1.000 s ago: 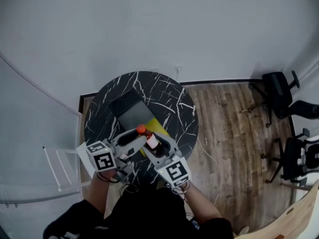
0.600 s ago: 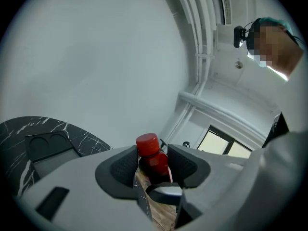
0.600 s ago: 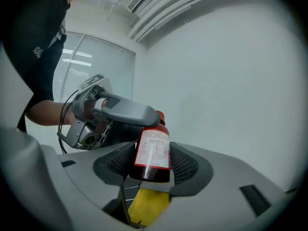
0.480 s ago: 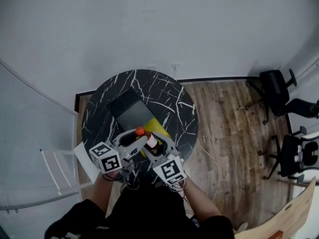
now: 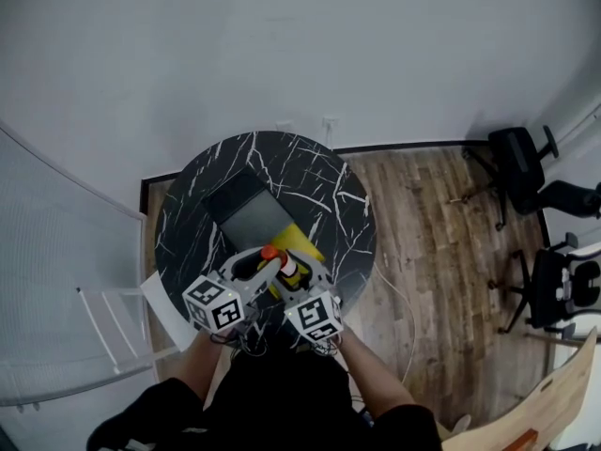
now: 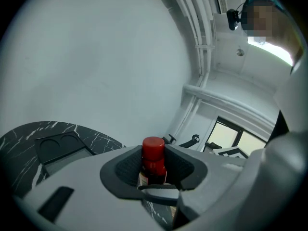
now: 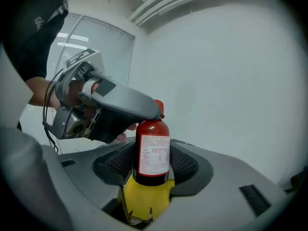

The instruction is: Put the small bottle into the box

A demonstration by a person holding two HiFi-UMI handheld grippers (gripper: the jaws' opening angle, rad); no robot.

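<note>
Holding small bottle point(image 7: 153, 150) upright by its belly in clenched right gripper point(image 7: 153, 166), base at mouth of yellow box point(image 7: 144, 198) on table point(image 5: 310, 172). Closing left gripper point(image 6: 154, 170) round red cap point(image 6: 153, 148) from opposite side, pads not yet pressing. Probably needs straight drop along vertical axis.

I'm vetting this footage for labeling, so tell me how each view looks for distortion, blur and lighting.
Head view: even light, sharp, mild edge bending, small bottle tiny. Left gripper view: strong fisheye, dark corners, blown-out bright patch upper right, red cap crisp. Right gripper view: same fisheye, label in focus, bright window at left.
</note>
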